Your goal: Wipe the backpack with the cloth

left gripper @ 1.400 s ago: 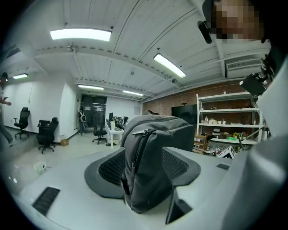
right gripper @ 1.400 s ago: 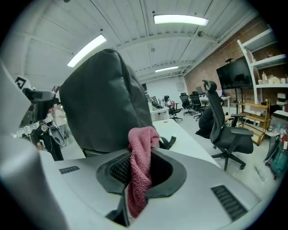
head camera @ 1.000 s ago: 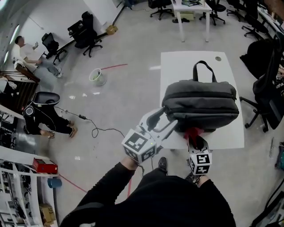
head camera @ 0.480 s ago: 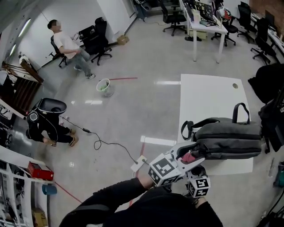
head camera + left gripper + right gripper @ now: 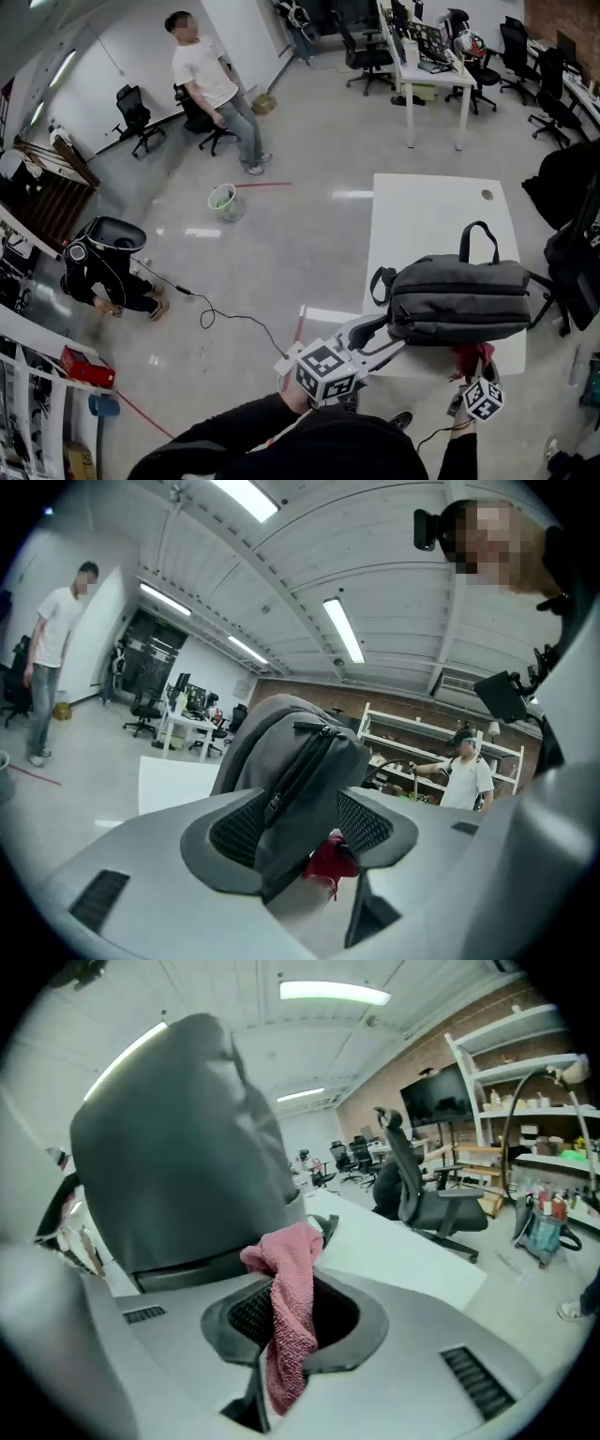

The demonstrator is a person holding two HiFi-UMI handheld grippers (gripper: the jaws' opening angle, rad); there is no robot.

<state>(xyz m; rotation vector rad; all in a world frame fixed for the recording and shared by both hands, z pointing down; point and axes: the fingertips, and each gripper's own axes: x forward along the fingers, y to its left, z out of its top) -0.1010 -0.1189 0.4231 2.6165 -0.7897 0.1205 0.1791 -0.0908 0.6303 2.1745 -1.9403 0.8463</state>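
While the backpack (image 5: 459,298) lies on its side across the near end of the white surface (image 5: 422,211), its carry handle is turned toward the far end and a strap loop is left projecting at its left end. Black office chairs (image 5: 570,262) are crowded against the right edge of the surface, and a second white desk (image 5: 433,64) with more chairs is seen beyond it. On the floor to the left, well apart, a green bucket (image 5: 222,199), a trailing black cable (image 5: 230,317) and a standing person in a white T-shirt (image 5: 208,80) are seen.

Black-and-white square markers are carried on the cube of each gripper.

The left hand-held gripper (image 5: 392,332) is extended from a black sleeve (image 5: 239,424) and aimed up and right at the backpack's near left corner. Its jaws are set wide and closed on the zipped edge there, one pad against each side. The right hand-held gripper (image 5: 474,367) is held at the near right corner of the surface, just beside the backpack's near side. Its jaws are closed almost fully on the red cloth (image 5: 472,353), which is draped in a fold over the pads. Whether the cloth touches the backpack cannot be determined.
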